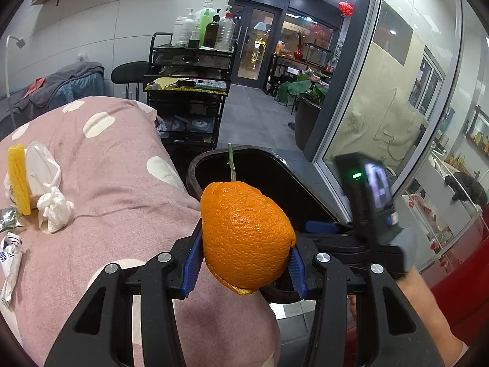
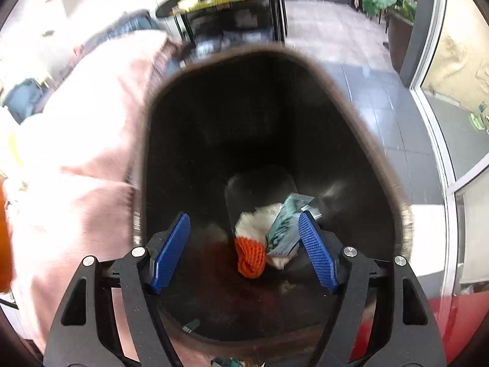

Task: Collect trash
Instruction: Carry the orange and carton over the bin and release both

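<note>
My left gripper [image 1: 244,260] is shut on an orange peel [image 1: 246,235] with a green stem, held beside the near rim of a dark trash bin [image 1: 275,160]. The right gripper [image 2: 244,250] stands open over the bin's mouth [image 2: 305,70], nothing between its blue pads. Down in the bin lie an orange foam net [image 2: 250,257], white paper [image 2: 259,220] and a greenish wrapper [image 2: 285,226]. On the pink dotted bedcover [image 1: 116,168] at left lie a yellow corrugated piece [image 1: 19,179], a white mask [image 1: 41,168], a crumpled tissue [image 1: 55,209] and a printed wrapper [image 1: 10,260].
A black trolley [image 1: 186,91] with bottles and tools stands behind the bed. A glass wall [image 1: 397,91] runs along the right, with a potted plant [image 1: 305,101] past the bin. The other hand's device [image 1: 369,195] shows at right. Grey tiled floor [image 2: 366,91] surrounds the bin.
</note>
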Action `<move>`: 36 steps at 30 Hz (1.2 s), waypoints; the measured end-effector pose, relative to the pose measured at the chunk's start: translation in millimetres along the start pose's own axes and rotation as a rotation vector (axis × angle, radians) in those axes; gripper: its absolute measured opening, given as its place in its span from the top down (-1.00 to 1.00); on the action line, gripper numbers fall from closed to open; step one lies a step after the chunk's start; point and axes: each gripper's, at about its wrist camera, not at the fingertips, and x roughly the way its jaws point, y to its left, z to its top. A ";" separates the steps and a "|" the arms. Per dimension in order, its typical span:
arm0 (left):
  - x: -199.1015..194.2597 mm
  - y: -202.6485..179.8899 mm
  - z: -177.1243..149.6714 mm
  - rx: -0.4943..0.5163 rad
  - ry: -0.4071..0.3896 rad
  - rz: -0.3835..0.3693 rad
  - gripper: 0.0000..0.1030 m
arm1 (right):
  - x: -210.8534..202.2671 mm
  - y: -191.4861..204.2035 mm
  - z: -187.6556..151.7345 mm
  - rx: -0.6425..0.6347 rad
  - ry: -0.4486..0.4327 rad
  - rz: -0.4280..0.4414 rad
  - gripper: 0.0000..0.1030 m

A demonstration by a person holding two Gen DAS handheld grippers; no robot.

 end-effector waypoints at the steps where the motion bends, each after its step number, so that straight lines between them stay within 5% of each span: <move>1: 1.7 -1.1 1.1 0.001 0.002 -0.002 0.09 | -10.6 -0.7 2.9 0.002 -0.040 -0.004 -0.48; 13: 44.5 -25.1 7.3 0.050 0.090 -0.045 0.09 | -99.2 -25.6 14.9 0.083 -0.368 -0.180 -0.68; 30: 101.0 -46.6 5.4 0.150 0.246 -0.008 0.08 | -107.4 -54.8 12.3 0.167 -0.388 -0.199 -0.70; 36: 109.5 -53.6 2.4 0.192 0.275 0.002 -0.13 | -106.8 -59.1 12.9 0.191 -0.390 -0.189 -0.75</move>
